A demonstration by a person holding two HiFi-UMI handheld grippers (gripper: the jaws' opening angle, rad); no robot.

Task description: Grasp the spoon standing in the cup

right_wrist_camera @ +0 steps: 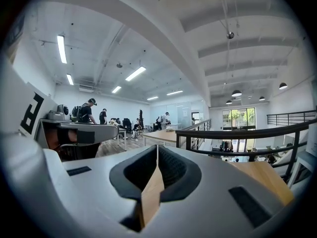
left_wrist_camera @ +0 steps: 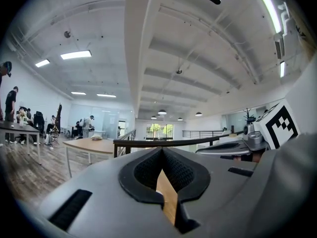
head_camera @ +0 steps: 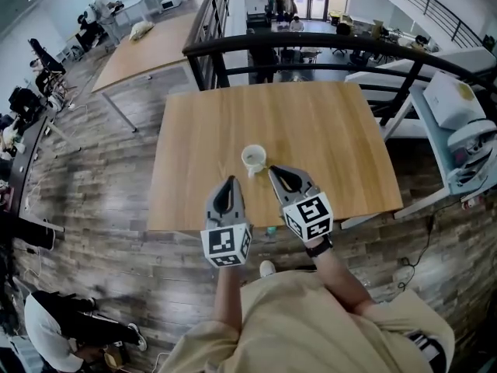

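A small white cup (head_camera: 253,158) stands near the middle of the wooden table (head_camera: 326,130), toward its front edge. Whether a spoon stands in it I cannot make out at this size. My right gripper (head_camera: 272,170) hovers just right of the cup with its tip close to the rim and its jaws shut on nothing. My left gripper (head_camera: 231,181) hangs a little nearer me, front-left of the cup, also shut and empty. In the left gripper view the gripper (left_wrist_camera: 161,149) has its tips touching, as has the gripper (right_wrist_camera: 157,147) in the right gripper view. Neither gripper view shows the cup.
A black railing (head_camera: 311,43) curves behind the table's far edge. A longer wooden table (head_camera: 147,49) stands at the back left, and white equipment (head_camera: 466,138) sits to the right. People work at desks far left (head_camera: 93,14). A wood-plank floor surrounds the table.
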